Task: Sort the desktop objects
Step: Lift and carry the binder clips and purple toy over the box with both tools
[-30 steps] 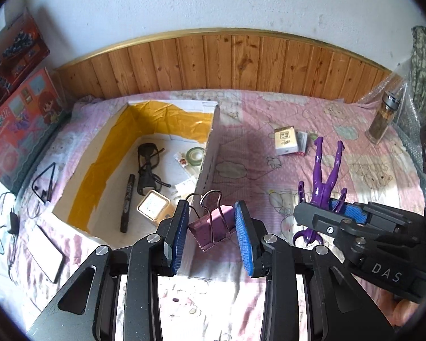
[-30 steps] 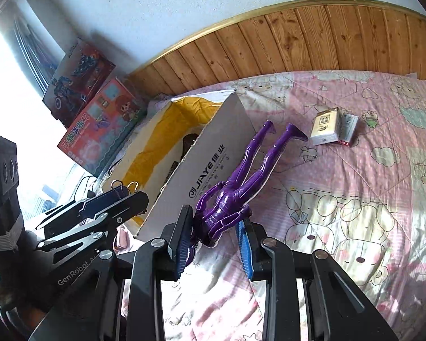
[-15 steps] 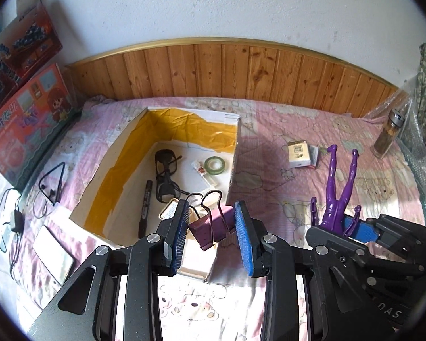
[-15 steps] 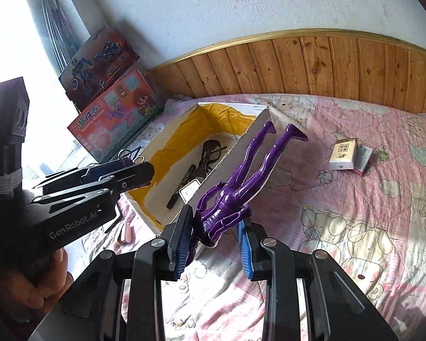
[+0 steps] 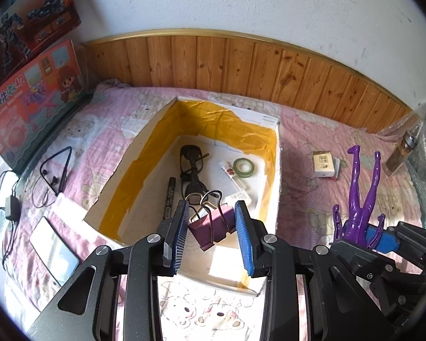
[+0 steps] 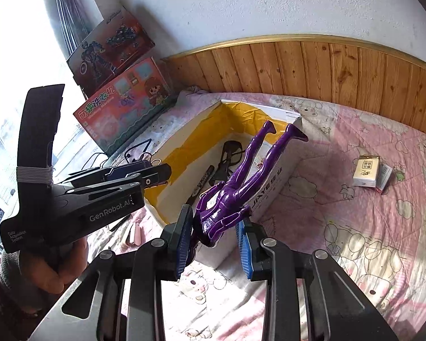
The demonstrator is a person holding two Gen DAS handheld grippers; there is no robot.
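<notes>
My left gripper (image 5: 212, 221) is shut on a maroon binder clip (image 5: 210, 231) with wire handles, held over the near end of the open cardboard box (image 5: 278, 170) lined with yellow tape. Glasses (image 5: 191, 164), a green tape roll (image 5: 243, 166) and a black marker (image 5: 169, 196) lie inside the box. My right gripper (image 6: 214, 227) is shut on a purple toy figure (image 6: 241, 176), legs pointing away, above the box's near right corner (image 6: 272, 196). The figure (image 5: 360, 199) and the right gripper (image 5: 377, 238) show at the right of the left wrist view.
A small card box (image 5: 323, 164) and a bottle (image 5: 400, 153) sit on the pink quilt right of the box. Earphones (image 5: 56, 170), a charger (image 5: 11, 207) and a phone (image 5: 54, 250) lie to its left. Toy boxes (image 5: 28, 99) lean on the wall. A hand (image 6: 51, 267) holds the left gripper.
Both grippers have travelled left with their loads. The binder clip now hangs over the box's inside instead of outside its right wall, and the figure has come above the box's corner.
</notes>
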